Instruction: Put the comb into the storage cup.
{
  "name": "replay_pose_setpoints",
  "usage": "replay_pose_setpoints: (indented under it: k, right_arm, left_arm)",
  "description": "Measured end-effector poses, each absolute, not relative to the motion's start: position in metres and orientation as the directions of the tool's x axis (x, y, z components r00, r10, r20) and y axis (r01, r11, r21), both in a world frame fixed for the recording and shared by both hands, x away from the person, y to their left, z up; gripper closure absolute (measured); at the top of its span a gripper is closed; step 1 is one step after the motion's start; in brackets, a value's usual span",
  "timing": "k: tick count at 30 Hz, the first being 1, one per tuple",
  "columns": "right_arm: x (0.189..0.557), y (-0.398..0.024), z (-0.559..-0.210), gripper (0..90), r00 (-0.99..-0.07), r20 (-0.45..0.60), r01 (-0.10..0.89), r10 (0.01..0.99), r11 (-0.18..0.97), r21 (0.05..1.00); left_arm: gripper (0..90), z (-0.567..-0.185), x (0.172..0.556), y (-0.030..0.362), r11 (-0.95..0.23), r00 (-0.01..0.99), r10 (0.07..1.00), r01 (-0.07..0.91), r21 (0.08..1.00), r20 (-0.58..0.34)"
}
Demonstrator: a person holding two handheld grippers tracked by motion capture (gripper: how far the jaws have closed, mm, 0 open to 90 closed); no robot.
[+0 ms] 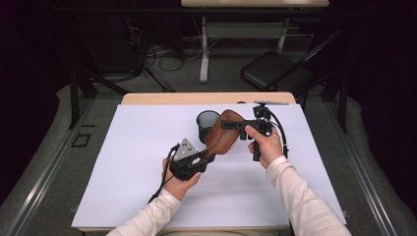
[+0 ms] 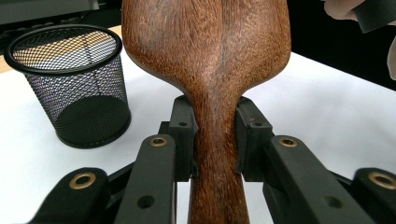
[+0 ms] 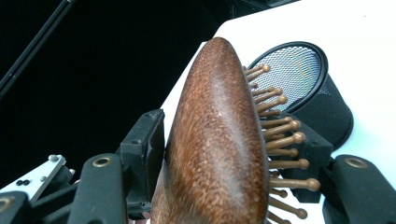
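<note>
The wooden hairbrush is held by its handle in the left gripper, jaws closed on it. The brush head is squeezed between the right gripper jaws. Its wooden pins are seen in the right gripper view.

Dark room, grey floor, black folding chair, white-legged table behind, cables

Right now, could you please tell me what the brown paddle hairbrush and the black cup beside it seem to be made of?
The brown paddle hairbrush looks like reddish-brown wood with a smooth satin finish: fine grain runs along its back and handle. Its ball-tipped pins also seem wooden, though I can't be sure. The black cup appears to be wire mesh, probably painted metal: you can see through its wall.
</note>
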State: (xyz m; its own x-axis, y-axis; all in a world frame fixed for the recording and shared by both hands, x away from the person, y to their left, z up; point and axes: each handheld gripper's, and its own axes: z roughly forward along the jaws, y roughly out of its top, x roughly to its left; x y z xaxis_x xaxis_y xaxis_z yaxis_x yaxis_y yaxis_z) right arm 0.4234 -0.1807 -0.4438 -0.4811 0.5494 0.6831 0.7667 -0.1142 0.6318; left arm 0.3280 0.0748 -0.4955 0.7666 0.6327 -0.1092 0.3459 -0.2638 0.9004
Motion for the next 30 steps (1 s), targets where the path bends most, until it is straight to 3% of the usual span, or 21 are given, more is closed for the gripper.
replay_pose_setpoints:
  k: [30]
  right_arm:
    - [0.4255,-0.1847,-0.4498,44.4,-0.456,0.745,0.787,0.488,-0.170,0.593]
  left_arm:
    - [72.1,-0.4991,0.3312,0.0756,-0.271,0.767,0.632,0.353,0.895,-0.111]
